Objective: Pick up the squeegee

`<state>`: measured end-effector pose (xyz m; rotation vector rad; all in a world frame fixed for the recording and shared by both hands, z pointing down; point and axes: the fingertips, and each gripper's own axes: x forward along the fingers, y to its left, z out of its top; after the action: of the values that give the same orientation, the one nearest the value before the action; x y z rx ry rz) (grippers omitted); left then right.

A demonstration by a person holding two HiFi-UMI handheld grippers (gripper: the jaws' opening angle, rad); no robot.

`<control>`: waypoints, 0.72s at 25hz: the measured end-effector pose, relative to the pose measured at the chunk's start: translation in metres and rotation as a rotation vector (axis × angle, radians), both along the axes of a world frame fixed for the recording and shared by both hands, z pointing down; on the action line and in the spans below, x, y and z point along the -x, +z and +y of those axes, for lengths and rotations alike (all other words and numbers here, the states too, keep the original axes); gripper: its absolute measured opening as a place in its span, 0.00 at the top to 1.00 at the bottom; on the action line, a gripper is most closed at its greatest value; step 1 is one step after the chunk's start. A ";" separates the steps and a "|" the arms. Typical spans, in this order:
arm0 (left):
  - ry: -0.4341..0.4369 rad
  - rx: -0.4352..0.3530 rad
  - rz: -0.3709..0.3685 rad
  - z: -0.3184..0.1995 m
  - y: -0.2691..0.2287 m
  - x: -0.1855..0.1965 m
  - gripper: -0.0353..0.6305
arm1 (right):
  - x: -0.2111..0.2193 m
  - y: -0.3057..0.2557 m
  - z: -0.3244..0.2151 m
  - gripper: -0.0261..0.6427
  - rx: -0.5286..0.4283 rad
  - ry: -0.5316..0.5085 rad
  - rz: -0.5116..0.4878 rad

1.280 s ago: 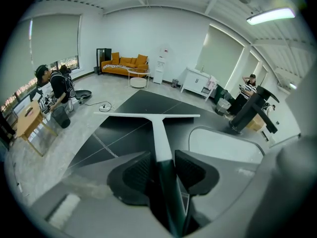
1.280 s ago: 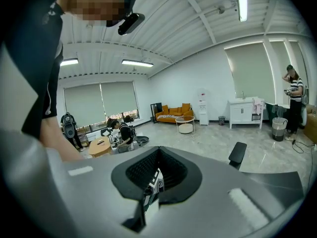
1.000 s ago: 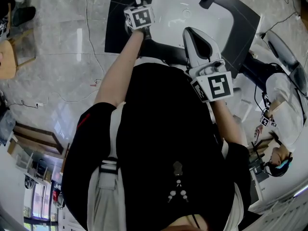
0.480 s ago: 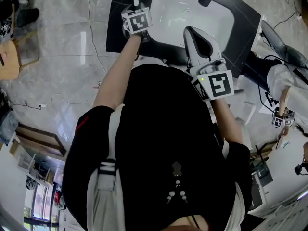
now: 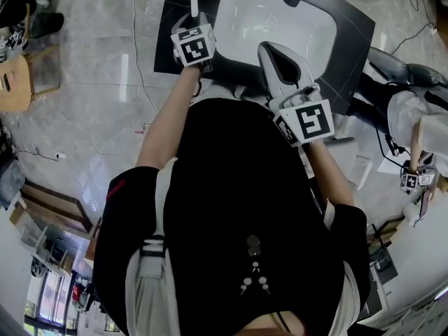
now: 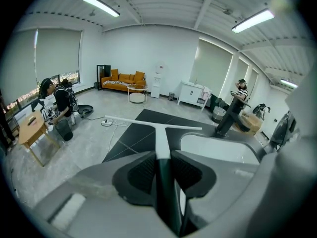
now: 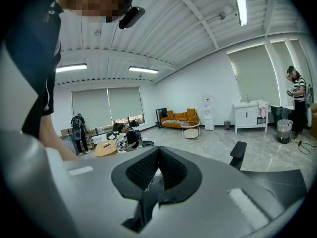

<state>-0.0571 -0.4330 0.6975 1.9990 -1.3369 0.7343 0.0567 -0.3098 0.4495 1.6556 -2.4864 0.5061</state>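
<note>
Right, the squeegee (image 6: 157,133) is in my left tongs (image 6: 161,158).
The pads are clenched on its dark handle, so the white blade sticks out crosswise over the dark table (image 5: 165,26) beside the basin (image 5: 280,19). My right tongs (image 7: 158,157) are pinched together, empty, parked aside.

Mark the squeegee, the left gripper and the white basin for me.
squeegee (image 6: 162,139): left gripper view, on the white handle below the blade.
left gripper (image 6: 162,158): left gripper view, midway between its fingertips, shut on the handle.
white basin (image 5: 301,30): head view, on its bare floor.
</note>
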 end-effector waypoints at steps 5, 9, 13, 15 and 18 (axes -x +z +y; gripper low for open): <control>-0.012 -0.059 0.012 0.021 -0.025 0.006 0.79 | 0.004 -0.002 0.015 0.96 -0.010 -0.039 0.000; -0.023 -0.110 0.030 0.038 -0.046 0.009 0.79 | 0.004 -0.002 0.023 0.96 -0.019 -0.062 -0.019; -0.027 -0.160 0.046 0.056 -0.077 0.011 0.79 | 0.004 -0.010 0.034 0.96 -0.041 -0.092 -0.026; -0.032 -0.198 0.058 0.062 -0.097 0.012 0.79 | 0.004 -0.015 0.039 0.96 -0.053 -0.107 -0.032; -0.037 -0.251 0.074 0.073 -0.124 0.008 0.79 | 0.002 -0.021 0.046 0.96 -0.072 -0.131 -0.042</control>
<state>-0.0655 -0.3602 0.5738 2.1655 -1.4783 0.4902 0.0543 -0.2638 0.4286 1.5070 -2.6513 0.4455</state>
